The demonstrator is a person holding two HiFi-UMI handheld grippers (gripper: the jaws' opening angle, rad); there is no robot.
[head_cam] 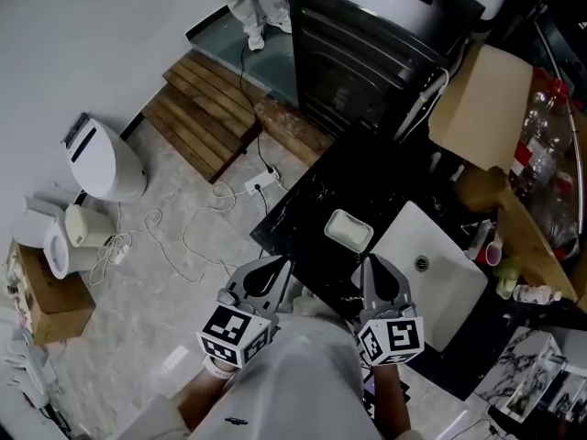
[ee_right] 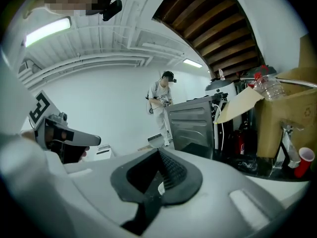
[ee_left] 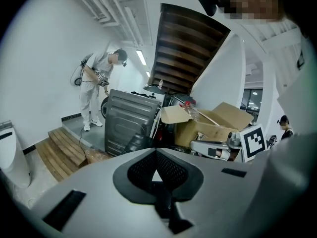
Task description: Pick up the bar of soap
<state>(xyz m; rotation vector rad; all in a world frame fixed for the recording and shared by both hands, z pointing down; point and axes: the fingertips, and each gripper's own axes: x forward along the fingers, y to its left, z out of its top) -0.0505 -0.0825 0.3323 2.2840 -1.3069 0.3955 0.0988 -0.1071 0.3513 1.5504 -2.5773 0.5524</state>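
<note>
We hold both tools low over the near edge of the black worktop (head_cam: 307,214). The left hand-held gripper (head_cam: 276,267) has its jaws pressed together with nothing between them; its own view shows the dark pads (ee_left: 171,170) meeting at the tip. The right hand-held gripper (head_cam: 369,264) is likewise pressed together and empty, as its own view (ee_right: 159,153) confirms.

The bar of soap (head_cam: 348,230) lies untouched on the worktop, just beside the white sink (head_cam: 454,287) on its left side, a little beyond both tips and roughly between them. It looks pale and rectangular; we cannot tell whether it sits in a shallow dish.

At the worktop's far end stands a dark metal appliance (head_cam: 362,58), with an open cardboard box (head_cam: 481,108) to its right. On the floor to the left lie a wooden pallet (head_cam: 206,113) and loose white cables (head_cam: 197,236).
</note>
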